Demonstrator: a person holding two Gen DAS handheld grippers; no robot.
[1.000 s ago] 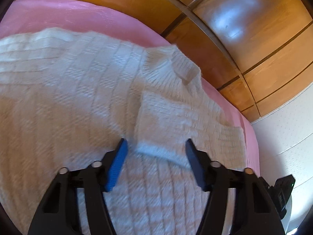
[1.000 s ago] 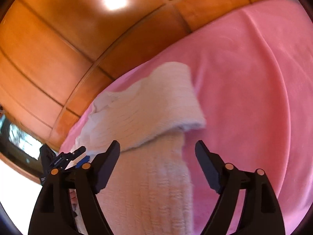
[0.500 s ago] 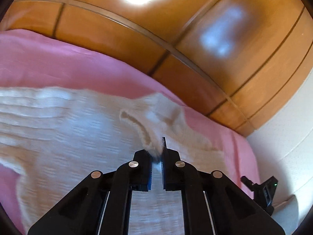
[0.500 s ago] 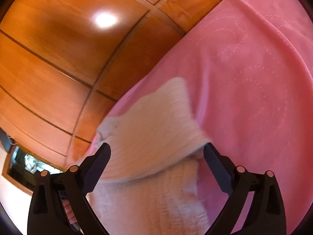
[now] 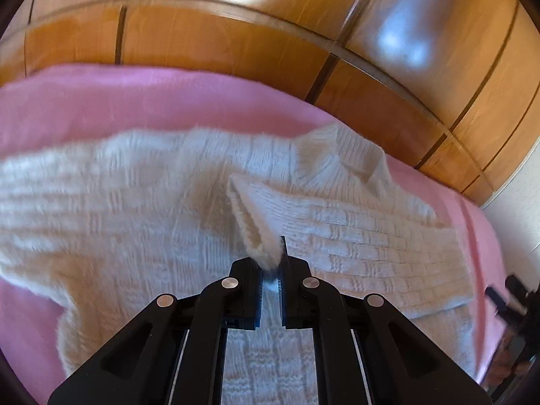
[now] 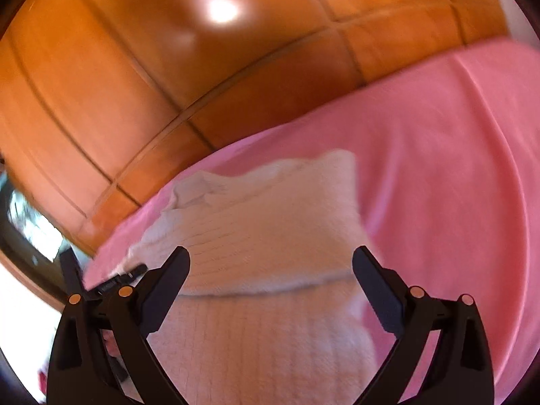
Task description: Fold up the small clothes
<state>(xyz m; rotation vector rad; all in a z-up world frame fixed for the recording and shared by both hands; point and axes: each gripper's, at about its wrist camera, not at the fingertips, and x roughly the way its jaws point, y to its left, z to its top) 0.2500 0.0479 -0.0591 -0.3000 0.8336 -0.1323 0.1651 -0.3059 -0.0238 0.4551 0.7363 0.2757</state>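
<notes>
Two tongs differ: left tongs [image 5: 270,270] pinch the sweater's [image 5: 152,209] sleeve cuff [image 5: 256,233] on the pink bed [image 5: 135,101]; right tongs [image 6: 270,290] gape empty over its folded edge, sleeve running rightward.

A pink blanket [image 5: 168,101] covers the bed, smooth on the near right side and faintly creased. Behind its far edge rises a glossy wooden panelled wall [image 5: 236,33], its dark grooves dividing it into rectangles, with a bright light glare [image 6: 221,8] reflected high up. A pale textured wall [image 5: 519,202] stands at far right.
</notes>
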